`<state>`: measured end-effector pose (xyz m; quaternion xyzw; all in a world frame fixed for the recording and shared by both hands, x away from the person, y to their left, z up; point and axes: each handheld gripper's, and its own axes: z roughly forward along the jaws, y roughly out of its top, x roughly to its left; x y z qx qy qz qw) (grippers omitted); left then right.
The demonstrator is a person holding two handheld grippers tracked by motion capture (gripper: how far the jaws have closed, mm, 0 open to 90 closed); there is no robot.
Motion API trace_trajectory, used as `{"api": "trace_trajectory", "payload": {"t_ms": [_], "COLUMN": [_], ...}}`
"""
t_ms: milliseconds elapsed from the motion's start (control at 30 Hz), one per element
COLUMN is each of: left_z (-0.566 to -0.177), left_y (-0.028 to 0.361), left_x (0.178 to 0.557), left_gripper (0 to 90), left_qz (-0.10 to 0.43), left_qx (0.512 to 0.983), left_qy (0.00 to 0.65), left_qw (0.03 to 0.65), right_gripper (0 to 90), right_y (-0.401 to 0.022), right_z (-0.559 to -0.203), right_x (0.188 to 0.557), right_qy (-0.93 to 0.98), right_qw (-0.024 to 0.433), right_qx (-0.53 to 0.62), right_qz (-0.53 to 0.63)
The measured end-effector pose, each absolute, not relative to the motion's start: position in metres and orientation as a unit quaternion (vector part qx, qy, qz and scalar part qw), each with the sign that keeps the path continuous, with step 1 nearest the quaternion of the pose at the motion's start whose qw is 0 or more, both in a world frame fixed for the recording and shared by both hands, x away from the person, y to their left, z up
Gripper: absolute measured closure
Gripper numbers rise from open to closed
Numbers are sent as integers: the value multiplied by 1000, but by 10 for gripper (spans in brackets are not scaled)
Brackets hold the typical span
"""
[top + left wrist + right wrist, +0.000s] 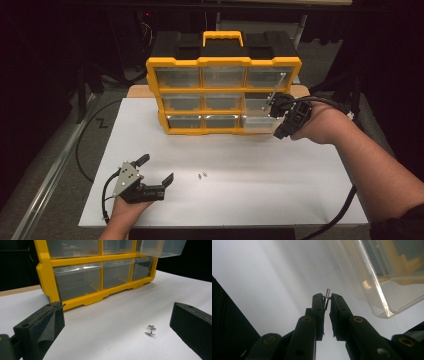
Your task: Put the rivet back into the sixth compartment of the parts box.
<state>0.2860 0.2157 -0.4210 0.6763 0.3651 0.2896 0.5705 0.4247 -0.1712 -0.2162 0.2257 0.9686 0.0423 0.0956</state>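
Observation:
A yellow and black organizer box (223, 95) with clear drawers stands at the back of the white table (225, 170). Its middle right drawer (260, 112) is pulled out; the same drawer (377, 277) fills the upper right of the right gripper view. My right gripper (274, 107) hovers at that drawer, and my right gripper (327, 300) is shut on a small metal rivet (327, 295) that sticks out past its tips. My left gripper (157, 170) rests open near the table's front left. Two small rivets (150, 330) lie between its pads (43, 326); the two rivets (202, 175) sit just right of it.
A person's forearms come in from the bottom left and the right. Black cables (87, 150) trail off the table's left side and from the right gripper. The bottom row of drawers (105, 276) is closed. White tabletop stretches between the box and the front edge.

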Motion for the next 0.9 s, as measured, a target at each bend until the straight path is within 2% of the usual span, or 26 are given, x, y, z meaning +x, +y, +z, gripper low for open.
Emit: {"api": "trace_trajectory", "payload": {"t_ms": [900], "left_z": [-421], "left_y": [217], "left_x": [286], "left_gripper": [4], "left_qz": [290], "left_qx": [675], "left_qy": [366], "left_qw": [572], "right_gripper": [841], "right_y": [-159], "right_z": [-190], "right_x": [446], "right_qy": [967], "right_qw": [102], "right_qx": [227], "right_qz": [52]}}
